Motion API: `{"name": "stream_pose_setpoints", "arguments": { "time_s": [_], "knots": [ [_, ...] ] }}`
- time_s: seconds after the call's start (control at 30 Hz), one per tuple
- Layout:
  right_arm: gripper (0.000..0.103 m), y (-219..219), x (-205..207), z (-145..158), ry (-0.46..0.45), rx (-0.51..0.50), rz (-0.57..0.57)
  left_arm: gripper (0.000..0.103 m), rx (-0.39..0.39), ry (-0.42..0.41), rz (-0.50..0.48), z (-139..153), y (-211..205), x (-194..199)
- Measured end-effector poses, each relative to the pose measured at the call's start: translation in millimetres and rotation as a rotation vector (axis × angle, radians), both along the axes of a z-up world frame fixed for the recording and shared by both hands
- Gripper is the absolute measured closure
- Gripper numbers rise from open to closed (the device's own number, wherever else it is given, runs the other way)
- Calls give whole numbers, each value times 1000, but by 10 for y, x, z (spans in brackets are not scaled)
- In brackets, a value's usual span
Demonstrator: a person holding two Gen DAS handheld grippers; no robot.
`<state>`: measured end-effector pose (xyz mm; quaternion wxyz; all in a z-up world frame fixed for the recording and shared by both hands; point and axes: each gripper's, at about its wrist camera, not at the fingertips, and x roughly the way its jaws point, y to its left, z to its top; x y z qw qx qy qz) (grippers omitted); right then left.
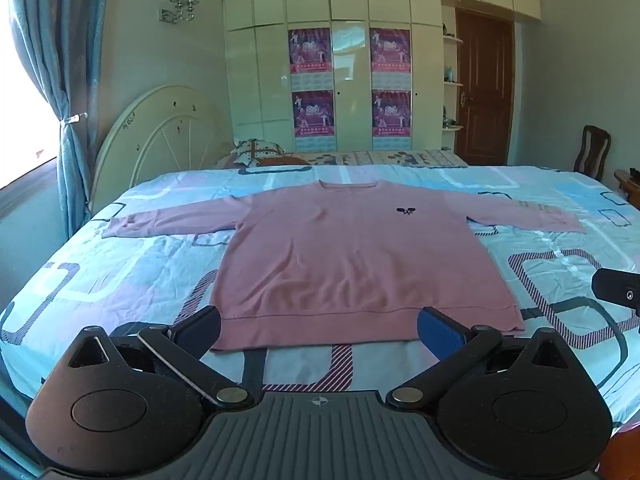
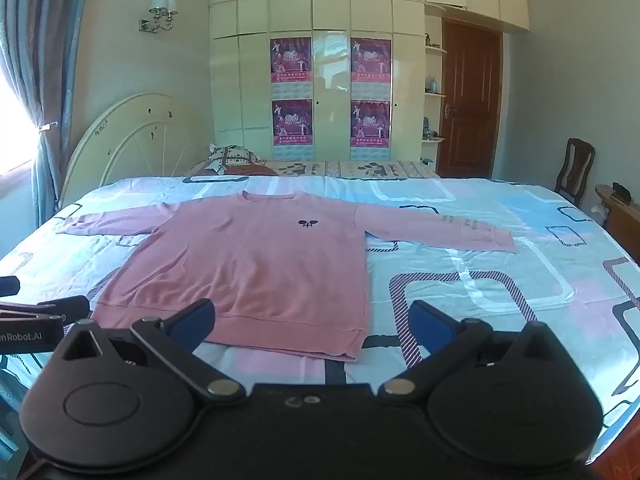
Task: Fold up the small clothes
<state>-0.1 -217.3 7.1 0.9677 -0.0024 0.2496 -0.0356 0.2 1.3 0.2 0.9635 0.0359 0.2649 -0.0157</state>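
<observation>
I hold my left gripper [image 1: 319,330] low and level over the near edge of the bed [image 1: 132,264], pointing straight across it toward the wardrobe [image 1: 352,80], and its two blue-padded fingers [image 1: 438,334] stand wide apart with nothing between them. They frame the hem of the pink sweater [image 1: 340,256], which lies flat and face up on the patterned sheet, collar away from me, both sleeves spread out to the sides, a small dark emblem [image 1: 406,211] on its chest. From this view the hem sits just beyond the fingertips; I cannot tell whether the pads touch the cloth. My right gripper [image 2: 312,322] is held at much the same height and tilt, just beside the left one and further toward the right side of the bed, also spread wide and gripping nothing. In its view the sweater [image 2: 256,264] lies to the left of centre, so its left finger overlaps the hem while its right finger hangs over bare sheet [image 2: 480,280]. Part of my left gripper shows at the left border of that view, and a bit of the right one at the right border of the left view. A pillow [image 2: 232,158] rests by the headboard [image 2: 132,136], and a chair [image 2: 576,168] stands near the brown door [image 2: 470,100].
</observation>
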Motion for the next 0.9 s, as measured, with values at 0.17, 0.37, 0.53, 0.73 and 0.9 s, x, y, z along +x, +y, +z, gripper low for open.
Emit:
{"name": "stream_pose_setpoints", "arguments": {
  "time_s": [0.17, 0.37, 0.53, 0.73, 0.9],
  "knots": [
    [0, -1, -13, 21, 4, -10, 7, 0, -3, -9, 13, 16, 28, -20],
    [0, 39, 21, -9, 8, -9, 0, 0, -2, 13, 13, -6, 15, 41],
    [0, 58, 31, -18, 9, -5, -1, 0, -1, 8, 18, 7, -1, 45],
    [0, 72, 72, -5, 6, -2, -4, 0, -1, 8, 17, 7, -4, 41],
    [0, 8, 84, 7, 3, 7, -3, 0, 1, 9, 15, 21, -4, 39]
  ]
}}
